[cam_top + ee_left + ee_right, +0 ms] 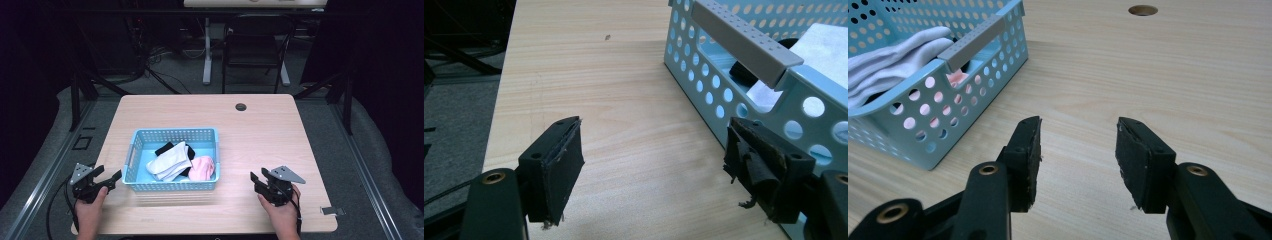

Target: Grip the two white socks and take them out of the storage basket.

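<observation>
Light-blue perforated basket [172,186]; white sock [170,161], pink sock [202,168]

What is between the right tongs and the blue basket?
Nothing: bare wooden table lies between the right tongs and the blue basket, as the right gripper view shows.

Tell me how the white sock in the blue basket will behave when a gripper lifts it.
The white sock lies folded and creased in the blue basket, so it is probably soft and would droop from the grip. It looks light. It overlaps the black sock and sits by the pink one, so it may drag them along.
</observation>
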{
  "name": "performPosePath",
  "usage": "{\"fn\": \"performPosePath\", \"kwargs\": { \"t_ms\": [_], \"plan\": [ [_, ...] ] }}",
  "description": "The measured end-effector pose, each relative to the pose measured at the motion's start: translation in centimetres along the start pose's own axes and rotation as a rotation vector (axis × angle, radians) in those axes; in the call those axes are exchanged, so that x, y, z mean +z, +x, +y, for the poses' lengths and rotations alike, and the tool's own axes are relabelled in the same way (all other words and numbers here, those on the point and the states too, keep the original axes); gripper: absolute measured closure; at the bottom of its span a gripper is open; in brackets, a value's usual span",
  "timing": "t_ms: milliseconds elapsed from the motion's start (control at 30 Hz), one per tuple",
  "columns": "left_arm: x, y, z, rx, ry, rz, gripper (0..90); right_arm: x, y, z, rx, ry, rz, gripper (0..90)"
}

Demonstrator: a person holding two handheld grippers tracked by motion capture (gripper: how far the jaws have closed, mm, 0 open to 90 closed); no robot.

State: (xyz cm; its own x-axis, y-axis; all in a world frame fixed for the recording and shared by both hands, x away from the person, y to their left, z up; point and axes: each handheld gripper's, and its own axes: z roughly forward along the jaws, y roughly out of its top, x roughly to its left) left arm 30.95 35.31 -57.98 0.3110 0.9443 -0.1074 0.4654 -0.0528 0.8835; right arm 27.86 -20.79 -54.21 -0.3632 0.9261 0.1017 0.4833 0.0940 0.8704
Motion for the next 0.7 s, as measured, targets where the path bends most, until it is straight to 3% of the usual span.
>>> {"fn": "performPosePath", "kwargs": {
  "t_ms": [333, 700],
  "plan": [
    [-0.1, 0.0, 0.0, -0.006, -0.008, -0.004, 23.2, 0.2, 1.5, 2.8, -0.017, 0.033, 0.007, 52.2],
    [-0.1, 0.1, 0.0, -0.010, -0.008, -0.006, 23.2, 1.9, 3.9, 6.8, -0.022, 0.075, 0.070, 53.1]
  ]
}}
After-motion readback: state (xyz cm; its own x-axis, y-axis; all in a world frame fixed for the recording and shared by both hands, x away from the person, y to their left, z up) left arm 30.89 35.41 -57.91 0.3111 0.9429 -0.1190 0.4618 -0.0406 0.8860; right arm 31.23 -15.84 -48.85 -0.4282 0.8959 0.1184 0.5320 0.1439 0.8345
